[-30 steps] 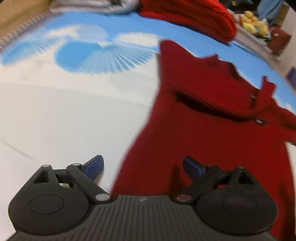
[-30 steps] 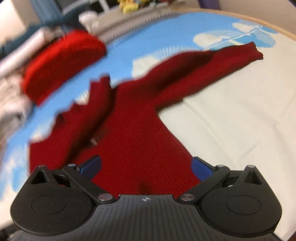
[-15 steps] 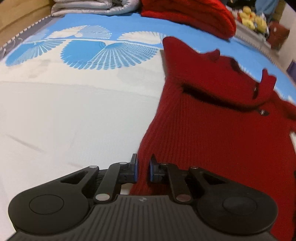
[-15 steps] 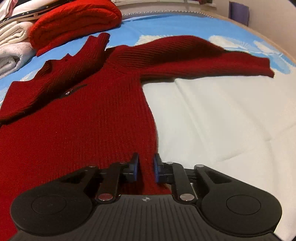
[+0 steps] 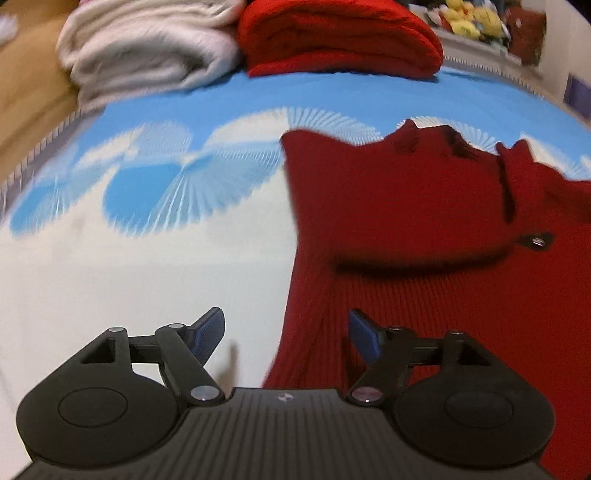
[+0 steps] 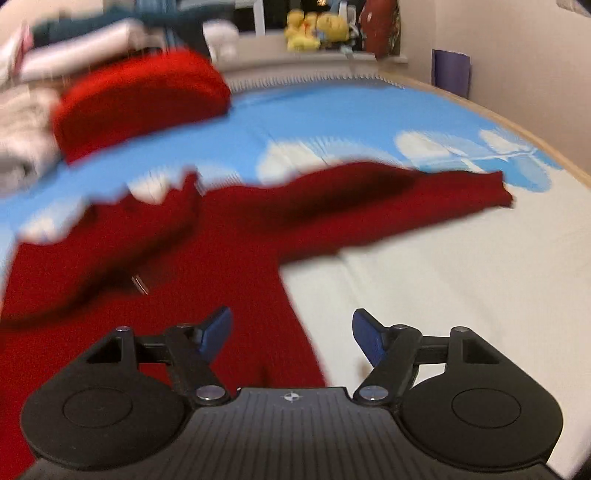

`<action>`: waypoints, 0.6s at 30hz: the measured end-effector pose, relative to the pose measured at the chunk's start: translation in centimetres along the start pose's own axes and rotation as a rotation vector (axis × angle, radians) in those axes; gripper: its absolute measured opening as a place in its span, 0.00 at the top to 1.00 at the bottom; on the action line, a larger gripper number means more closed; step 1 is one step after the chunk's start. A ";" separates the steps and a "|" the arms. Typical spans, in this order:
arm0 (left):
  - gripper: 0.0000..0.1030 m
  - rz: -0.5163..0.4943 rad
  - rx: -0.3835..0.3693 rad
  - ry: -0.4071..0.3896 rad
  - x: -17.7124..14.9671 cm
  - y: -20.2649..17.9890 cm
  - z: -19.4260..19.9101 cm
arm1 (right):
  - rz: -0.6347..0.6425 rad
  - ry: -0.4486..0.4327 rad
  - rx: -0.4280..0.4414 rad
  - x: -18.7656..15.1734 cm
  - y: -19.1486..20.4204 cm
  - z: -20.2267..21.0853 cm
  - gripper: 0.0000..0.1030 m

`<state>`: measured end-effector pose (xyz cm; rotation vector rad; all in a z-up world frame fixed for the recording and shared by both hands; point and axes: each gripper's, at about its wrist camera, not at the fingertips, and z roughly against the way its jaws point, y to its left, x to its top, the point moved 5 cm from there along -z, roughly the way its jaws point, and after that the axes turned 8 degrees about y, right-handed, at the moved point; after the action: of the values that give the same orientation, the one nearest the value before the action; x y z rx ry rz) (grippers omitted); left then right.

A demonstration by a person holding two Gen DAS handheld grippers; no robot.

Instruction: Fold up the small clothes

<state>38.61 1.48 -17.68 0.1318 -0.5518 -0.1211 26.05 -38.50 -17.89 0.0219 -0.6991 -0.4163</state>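
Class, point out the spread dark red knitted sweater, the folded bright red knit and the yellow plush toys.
Spread dark red knitted sweater (image 5: 443,295): left wrist view, chest.
Folded bright red knit (image 5: 332,37): left wrist view, top.
Yellow plush toys (image 6: 314,29): right wrist view, middle.

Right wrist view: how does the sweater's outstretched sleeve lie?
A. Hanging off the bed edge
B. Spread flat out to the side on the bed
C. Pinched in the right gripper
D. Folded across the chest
B: the red sweater's sleeve lies stretched sideways on the bedsheet, clear of the open right gripper.
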 end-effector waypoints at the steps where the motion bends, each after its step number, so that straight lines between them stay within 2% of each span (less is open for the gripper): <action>1: 0.25 -0.018 0.021 -0.012 1.2 -0.7 -0.8 | -0.030 0.000 0.052 0.6 0.8 -0.2 0.28; 4: 0.25 0.023 0.001 -0.010 3.3 -1.1 -3.1 | -0.107 0.042 0.178 3.8 3.8 -2.5 0.28; 6: 0.25 0.079 -0.039 0.010 3.9 -0.4 -4.7 | -0.102 0.059 0.177 6.4 6.0 -4.8 0.28; 8: 0.24 0.094 -0.072 0.014 4.2 0.2 -5.4 | -0.033 0.064 0.137 9.1 9.8 -7.4 0.27; 11: 0.23 0.135 -0.113 0.041 4.3 1.1 -5.8 | 0.039 0.139 0.086 11.8 14.8 -12.9 0.21; 14: 0.22 0.149 -0.131 0.057 4.1 1.4 -5.8 | 0.093 0.212 -0.089 11.8 17.6 -18.3 0.22; 15: 0.22 0.134 -0.131 0.055 4.0 1.4 -5.7 | 0.132 0.241 -0.179 11.1 18.1 -19.8 0.25; 16: 0.21 0.125 -0.133 0.055 3.9 1.5 -5.6 | 0.183 0.238 -0.251 10.5 18.4 -20.5 0.51; 17: 0.21 0.121 -0.139 0.058 3.8 1.7 -5.5 | 0.202 0.199 -0.258 10.6 18.7 -20.3 0.82; 18: 0.21 0.123 -0.143 0.064 3.8 2.2 -5.4 | 0.199 0.168 -0.232 10.9 19.1 -19.8 0.83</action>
<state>44.81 3.54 -19.92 -0.0372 -0.4847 -0.0357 52.94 -27.45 -23.34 -0.2285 -0.4792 -0.2985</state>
